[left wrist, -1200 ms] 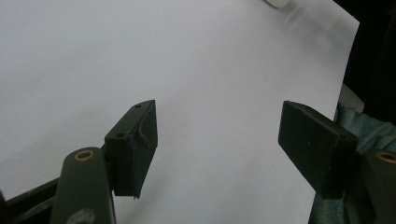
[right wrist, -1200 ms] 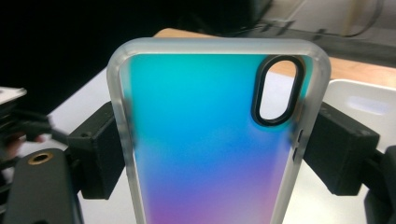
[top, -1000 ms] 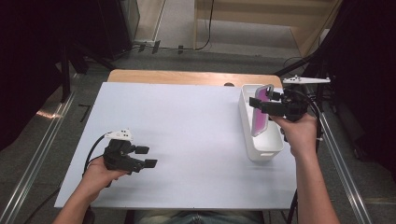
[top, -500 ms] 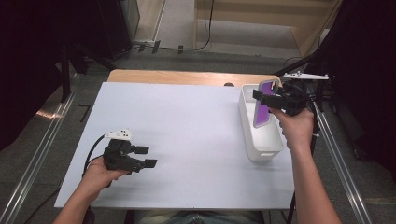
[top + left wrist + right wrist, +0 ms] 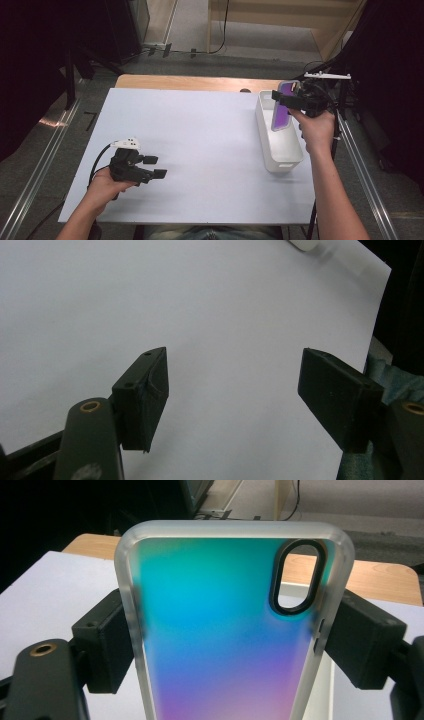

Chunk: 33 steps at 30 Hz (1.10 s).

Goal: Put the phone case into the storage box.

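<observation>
A phone case (image 5: 280,107) with a clear rim and a teal-to-purple back hangs upright over the far end of a white bin (image 5: 280,145) at the table's right side. My right gripper (image 5: 284,98) is shut on it; in the right gripper view the case (image 5: 227,630) stands between the two black pads (image 5: 105,640), which press on its long edges, camera cut-out at upper right. My left gripper (image 5: 156,166) rests low over the white sheet (image 5: 200,145) at the front left, its jaws wide apart. In the left gripper view nothing lies between its fingertips (image 5: 150,385).
The white sheet covers a wooden table (image 5: 190,82) whose far edge shows bare wood. Metal rails (image 5: 40,170) run along the floor on both sides. A stand and cables (image 5: 345,100) crowd the right edge beside the bin. A dark cabinet (image 5: 115,30) stands beyond the table.
My right hand has drawn the phone case a little toward the far end of the bin, still held upright. The left gripper has stayed where it was.
</observation>
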Each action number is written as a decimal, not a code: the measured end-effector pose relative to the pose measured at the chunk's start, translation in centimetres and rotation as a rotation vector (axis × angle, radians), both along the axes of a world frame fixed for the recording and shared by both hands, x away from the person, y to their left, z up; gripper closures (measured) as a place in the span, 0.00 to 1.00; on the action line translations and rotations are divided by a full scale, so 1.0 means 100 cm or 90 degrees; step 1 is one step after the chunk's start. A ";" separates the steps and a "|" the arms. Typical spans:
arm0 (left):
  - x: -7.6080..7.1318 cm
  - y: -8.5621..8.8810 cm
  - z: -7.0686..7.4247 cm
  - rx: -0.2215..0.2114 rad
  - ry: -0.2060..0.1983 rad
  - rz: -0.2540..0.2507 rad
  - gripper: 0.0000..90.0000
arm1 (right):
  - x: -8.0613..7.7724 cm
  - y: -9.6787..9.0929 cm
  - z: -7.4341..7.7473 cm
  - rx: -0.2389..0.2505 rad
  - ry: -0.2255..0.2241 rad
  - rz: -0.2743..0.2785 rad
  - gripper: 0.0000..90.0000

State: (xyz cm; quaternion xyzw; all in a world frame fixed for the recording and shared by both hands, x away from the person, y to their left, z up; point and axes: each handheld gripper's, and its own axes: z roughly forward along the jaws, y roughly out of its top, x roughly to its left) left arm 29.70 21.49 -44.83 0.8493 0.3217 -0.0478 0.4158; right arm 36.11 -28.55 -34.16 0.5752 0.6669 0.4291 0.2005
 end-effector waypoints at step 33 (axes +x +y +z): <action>0.001 0.001 -0.001 -0.008 0.000 0.000 0.31 | 0.058 -0.005 0.004 -0.021 0.006 -0.040 0.17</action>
